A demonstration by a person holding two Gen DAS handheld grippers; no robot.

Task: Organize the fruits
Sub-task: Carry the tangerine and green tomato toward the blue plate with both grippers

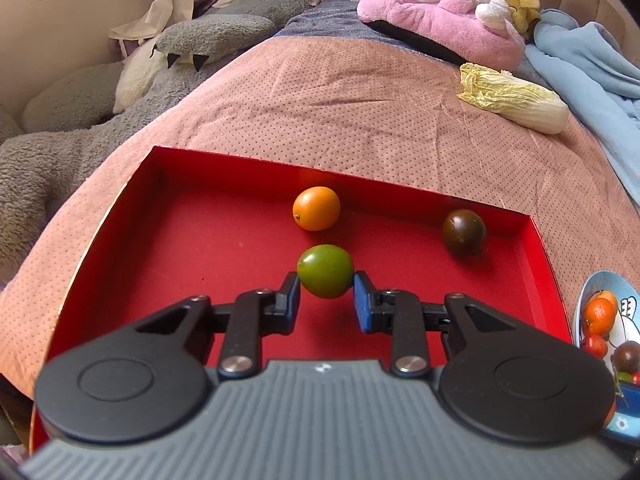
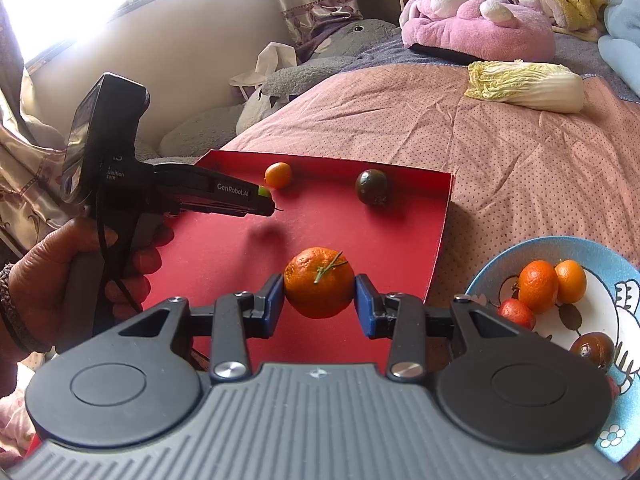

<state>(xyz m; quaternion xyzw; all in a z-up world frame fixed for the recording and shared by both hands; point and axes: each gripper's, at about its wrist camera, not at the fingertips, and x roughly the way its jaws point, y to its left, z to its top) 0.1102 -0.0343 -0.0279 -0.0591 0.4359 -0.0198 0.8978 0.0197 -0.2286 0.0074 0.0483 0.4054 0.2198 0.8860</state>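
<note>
Left wrist view looks down the left gripper (image 1: 326, 292), whose blue pads touch both sides of a green tomato (image 1: 325, 271) held above the floor of a shallow red tray (image 1: 224, 240). The jaws have drawn in on the tomato. Beyond it, inside the tray, a small orange fruit (image 1: 316, 208) lies near the far wall, and a dark purple-brown tomato (image 1: 464, 232) sits towards the far right corner, apart from the others. The tray rests on a pink dotted bedspread (image 1: 340, 100). Farther back on the bed lies a Chinese cabbage (image 1: 516, 98), with a pink plush toy (image 1: 436, 12) behind it and a grey plush toy (image 1: 180, 52) to the left. In the right wrist view, the right gripper (image 2: 320, 300) is clamped on a mandarin (image 2: 319, 282) with a short green stem, held over the near part of the tray. To its right, a blue patterned plate (image 2: 500, 264) on the bedspread holds two more orange fruits, a small red one and a dark one, all close together. At the left of this view a person's hand (image 2: 60, 272) grips the handle of the other gripper, whose fingers reach in over the tray.
</note>
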